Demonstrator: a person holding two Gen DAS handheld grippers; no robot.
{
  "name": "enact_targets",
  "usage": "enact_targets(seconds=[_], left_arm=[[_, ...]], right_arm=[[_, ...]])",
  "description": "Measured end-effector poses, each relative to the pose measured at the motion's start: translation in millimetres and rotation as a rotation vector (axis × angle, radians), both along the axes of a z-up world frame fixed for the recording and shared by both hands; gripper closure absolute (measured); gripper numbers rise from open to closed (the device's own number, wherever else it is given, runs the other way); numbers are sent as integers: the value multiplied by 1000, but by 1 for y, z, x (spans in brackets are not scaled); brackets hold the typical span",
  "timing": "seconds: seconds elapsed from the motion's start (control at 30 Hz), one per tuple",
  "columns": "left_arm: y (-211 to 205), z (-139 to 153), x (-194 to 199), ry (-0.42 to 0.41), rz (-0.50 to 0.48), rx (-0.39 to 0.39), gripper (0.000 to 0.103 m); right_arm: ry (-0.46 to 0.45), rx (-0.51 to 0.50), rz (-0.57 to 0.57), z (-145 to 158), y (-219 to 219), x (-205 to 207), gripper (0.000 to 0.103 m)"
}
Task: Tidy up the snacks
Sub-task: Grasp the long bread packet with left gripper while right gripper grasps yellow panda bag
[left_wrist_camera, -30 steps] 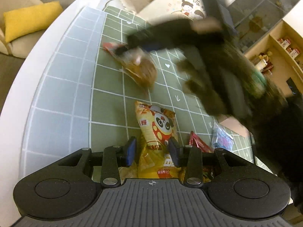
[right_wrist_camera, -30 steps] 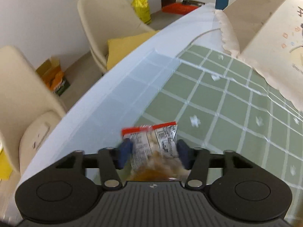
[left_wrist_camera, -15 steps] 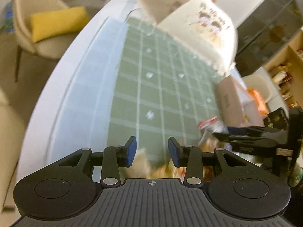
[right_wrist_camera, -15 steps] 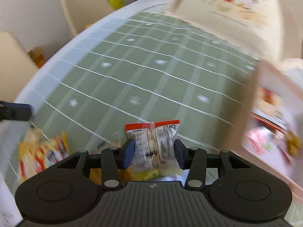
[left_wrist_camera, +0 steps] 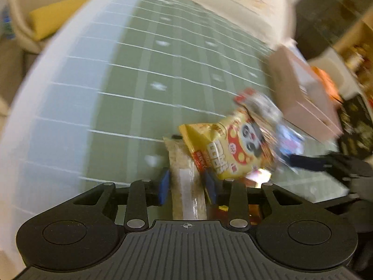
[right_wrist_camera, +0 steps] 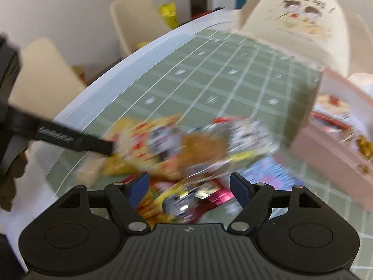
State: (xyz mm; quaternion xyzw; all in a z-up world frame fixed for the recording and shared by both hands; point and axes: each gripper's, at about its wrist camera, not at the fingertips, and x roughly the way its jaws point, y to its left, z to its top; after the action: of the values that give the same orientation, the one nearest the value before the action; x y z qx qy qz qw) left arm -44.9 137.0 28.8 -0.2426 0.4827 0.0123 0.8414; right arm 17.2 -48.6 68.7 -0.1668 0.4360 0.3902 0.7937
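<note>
A pile of snack packets lies on the green checked tablecloth point(left_wrist_camera: 116, 93). In the left wrist view my left gripper point(left_wrist_camera: 186, 184) is closing, and its blue pads press on a pale beige packet point(left_wrist_camera: 186, 163). A yellow panda packet point(left_wrist_camera: 233, 149) lies just beyond it. In the right wrist view my right gripper point(right_wrist_camera: 190, 186) is opening, with nothing between its pads. The red-topped nut packet point(right_wrist_camera: 233, 135) lies blurred ahead of it on the pile, beside the yellow panda packet point(right_wrist_camera: 144, 144). The pink box point(right_wrist_camera: 326, 144) stands to the right and holds snacks.
A beige dome cover point(right_wrist_camera: 291, 23) with cartoon figures stands at the back of the table. Red foil point(right_wrist_camera: 207, 197) and blue-pink point(right_wrist_camera: 268, 170) packets lie under the right gripper. Cream chairs point(right_wrist_camera: 135, 23) stand past the table's white edge. A left finger point(right_wrist_camera: 77, 140) reaches in from the left.
My right gripper carried the red-topped packet from the table's left edge to the pile by the pink box and let it go. My left gripper shifted and closed on the pale packet.
</note>
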Motion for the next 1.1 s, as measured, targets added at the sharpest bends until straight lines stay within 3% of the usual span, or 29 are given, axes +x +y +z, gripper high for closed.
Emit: enact_targets(seconds=[0.1,0.33,0.4,0.47,0.63,0.8,0.93,0.97,1.0,1.07,1.1], left_arm=[[-14,0,-1,-1,-56,63,64],[-14,5,-20,17,-35,173,65],[-16,5,-28,27,-41,169,65],[-19,5,-34,33,-40,149,64],[-11,15,-54,17,55,142,64],[4,25,-73,-17,131,141,66],[3,20,-79,-20,139,89,66],[0,18,-78,-17,140,94,65],[-2,18,-78,-21,141,104,64],[-8,19,-73,-24,129,119,61],[-8,18,-71,-24,120,128,61]], right_arm=[[41,-33,12,-15,3,-7,26],[-56,-130,-62,-18,-43,-12,24],[-95,-136,-86,-12,-52,-13,24],[-94,-78,-71,-3,-54,-12,24],[-68,108,61,13,-25,-17,16],[-52,71,211,-9,37,-25,16],[5,72,211,-19,56,-27,15],[10,64,213,-21,56,-27,22],[0,51,219,-21,54,-30,39],[-18,20,229,-19,46,-38,51],[-24,12,215,-17,39,-39,66]])
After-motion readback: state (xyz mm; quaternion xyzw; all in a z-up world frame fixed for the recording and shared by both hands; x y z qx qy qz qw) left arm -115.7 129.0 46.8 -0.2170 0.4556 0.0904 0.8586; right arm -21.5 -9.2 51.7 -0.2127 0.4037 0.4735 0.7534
